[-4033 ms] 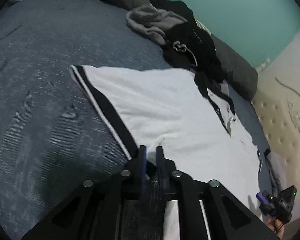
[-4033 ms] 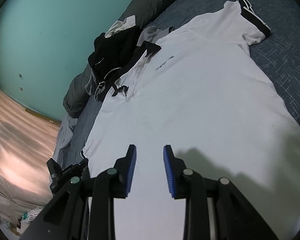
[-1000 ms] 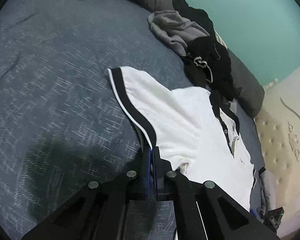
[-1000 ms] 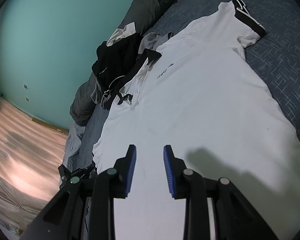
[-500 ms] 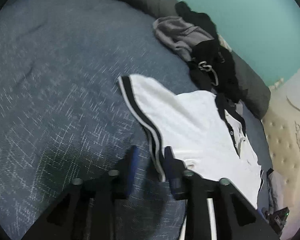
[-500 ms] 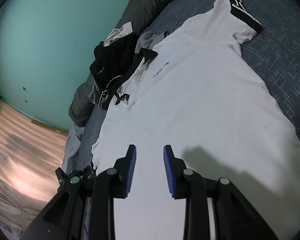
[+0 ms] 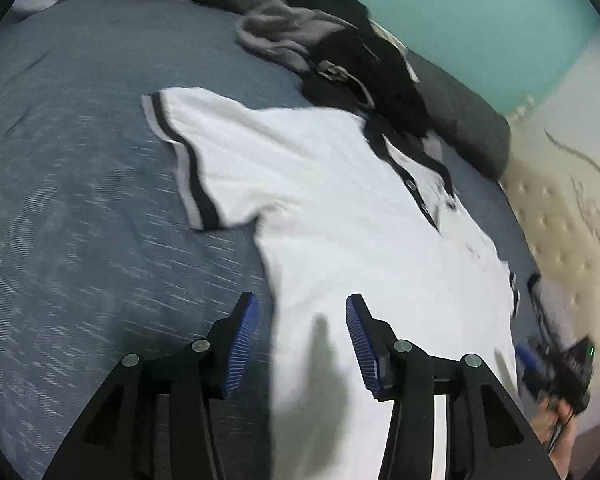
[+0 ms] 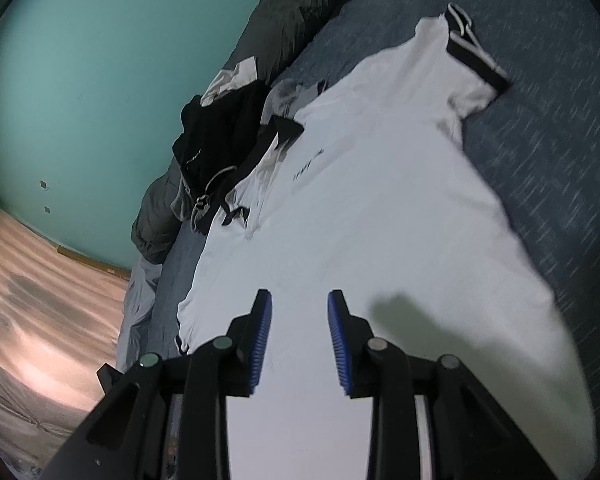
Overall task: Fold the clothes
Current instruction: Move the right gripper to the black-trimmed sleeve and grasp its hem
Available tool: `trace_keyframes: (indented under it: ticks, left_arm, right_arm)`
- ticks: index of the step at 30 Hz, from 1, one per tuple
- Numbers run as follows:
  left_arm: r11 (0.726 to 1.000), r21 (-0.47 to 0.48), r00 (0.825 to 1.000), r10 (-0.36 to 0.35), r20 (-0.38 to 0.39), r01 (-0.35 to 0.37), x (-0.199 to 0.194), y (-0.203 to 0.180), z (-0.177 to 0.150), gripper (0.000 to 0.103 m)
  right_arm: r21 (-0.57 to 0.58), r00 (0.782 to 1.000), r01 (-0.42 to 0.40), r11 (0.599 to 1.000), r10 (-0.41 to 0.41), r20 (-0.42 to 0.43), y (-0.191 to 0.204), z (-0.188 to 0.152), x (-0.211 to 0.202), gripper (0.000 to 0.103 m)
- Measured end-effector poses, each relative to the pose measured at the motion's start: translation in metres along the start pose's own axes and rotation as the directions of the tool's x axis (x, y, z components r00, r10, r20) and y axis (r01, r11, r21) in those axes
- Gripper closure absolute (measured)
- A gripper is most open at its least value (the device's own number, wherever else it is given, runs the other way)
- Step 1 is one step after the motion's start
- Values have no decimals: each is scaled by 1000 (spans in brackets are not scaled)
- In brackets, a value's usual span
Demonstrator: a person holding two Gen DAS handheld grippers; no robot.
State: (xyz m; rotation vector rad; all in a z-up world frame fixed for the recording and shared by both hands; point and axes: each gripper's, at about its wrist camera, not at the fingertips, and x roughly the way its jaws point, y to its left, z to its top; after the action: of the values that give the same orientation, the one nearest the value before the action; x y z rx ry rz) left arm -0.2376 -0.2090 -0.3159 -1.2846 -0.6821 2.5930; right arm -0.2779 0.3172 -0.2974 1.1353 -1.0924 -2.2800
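Note:
A white polo shirt (image 7: pixel 340 208) with a black collar and black-banded sleeves lies face up on the blue-grey bedspread (image 7: pixel 80 184). Its left sleeve (image 7: pixel 188 160) lies spread on the bed. My left gripper (image 7: pixel 300 316) hovers over the shirt's side edge, jaws opening, with nothing gripped between them. In the right wrist view the same shirt (image 8: pixel 360 220) stretches away from me, its far sleeve (image 8: pixel 472 64) at the top right. My right gripper (image 8: pixel 298 312) hangs above the lower body of the shirt, jaws opening and empty.
A heap of black and grey clothes (image 7: pixel 340 56) lies beyond the collar, against a dark grey pillow (image 7: pixel 460 116). The teal wall (image 8: pixel 80 80) stands behind. A hand holding the other gripper (image 7: pixel 556 364) shows at the lower right, near the cream mattress edge (image 7: pixel 572 216).
My left gripper has let go of the black-banded sleeve, opened and pulled back toward the shirt's side. The sleeve now lies on the bed. The right gripper's jaws have widened a little.

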Motion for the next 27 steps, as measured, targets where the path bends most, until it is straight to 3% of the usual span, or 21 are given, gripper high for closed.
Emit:
trace_keyframes:
  ticks: [3, 8, 14, 22, 27]
  left_arm:
    - [1000, 22, 1000, 1, 6, -1, 4, -9, -5, 45]
    - [999, 52, 1000, -3, 3, 3, 8, -19, -8, 45]
    - [999, 50, 1000, -17, -17, 18, 16, -22, -11, 40]
    - [997, 70, 999, -16, -33, 18, 22, -28, -15, 39]
    - [997, 82, 999, -11, -31, 13, 22, -30, -17, 38]
  right_arm:
    - [-2, 999, 23, 1000, -23, 29, -1, 8, -9, 63]
    - [34, 994, 82, 996, -85, 75, -7, 29, -29, 61]
    - [14, 962, 260, 966, -260, 79, -17, 86, -48, 59]
    - [-62, 922, 384, 921, -378, 82, -43, 165, -27, 56]
    - [-38, 914, 404, 914, -401, 69, -66, 197, -8, 48]
